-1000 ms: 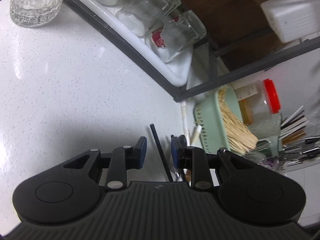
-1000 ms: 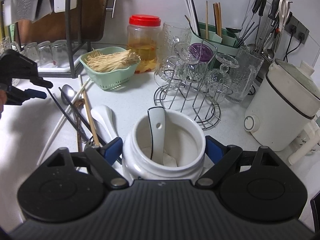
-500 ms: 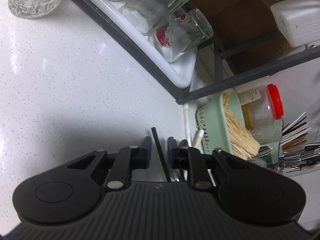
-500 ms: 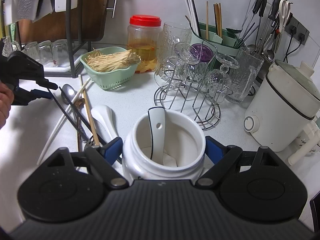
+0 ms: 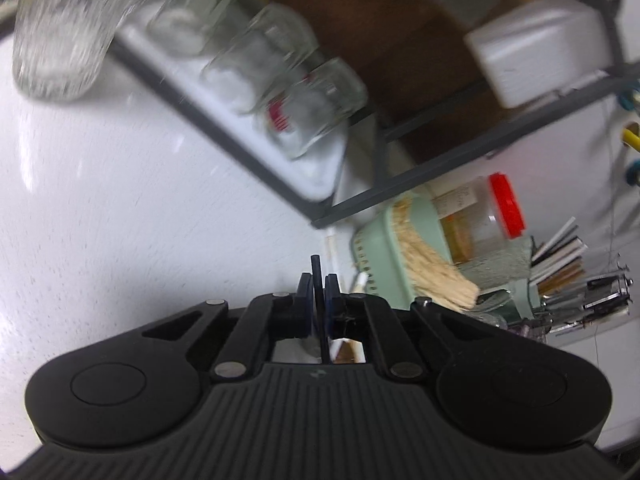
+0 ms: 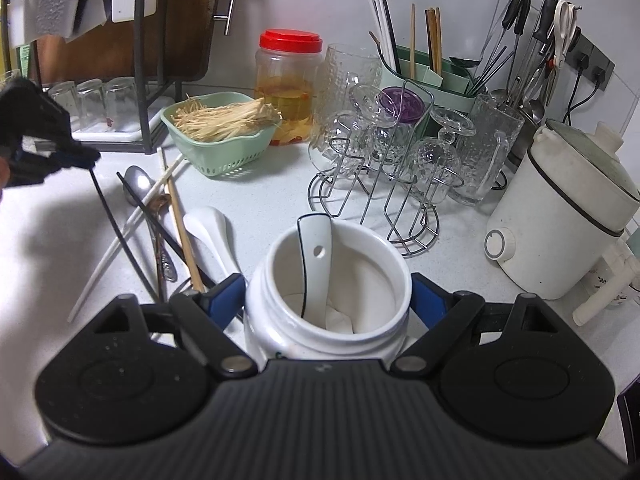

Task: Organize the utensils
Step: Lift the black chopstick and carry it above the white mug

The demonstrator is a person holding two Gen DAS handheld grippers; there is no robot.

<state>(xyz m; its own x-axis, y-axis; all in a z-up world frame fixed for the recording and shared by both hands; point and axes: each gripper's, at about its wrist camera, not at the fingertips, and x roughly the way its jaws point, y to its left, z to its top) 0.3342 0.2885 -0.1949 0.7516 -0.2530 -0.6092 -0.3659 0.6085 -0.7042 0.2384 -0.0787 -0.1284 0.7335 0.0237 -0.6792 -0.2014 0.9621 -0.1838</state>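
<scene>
- 2 grippers were at work: the left gripper (image 5: 319, 294) had its fingers pinched on a black chopstick (image 6: 120, 236), its upper end raised while the far end trailed low by the loose utensils (image 6: 168, 220) on the table (image 6: 264, 196).
- The right gripper (image 6: 326, 300) clasped the white jar (image 6: 326, 312), fingers against its sides, 1 white spoon (image 6: 314, 256) standing inside.
- Likely risks: the thin chopstick could pivot or slip in so narrow a pinch, and its dragging tip might snag the crossed chopsticks and spoons, scattering them.
</scene>
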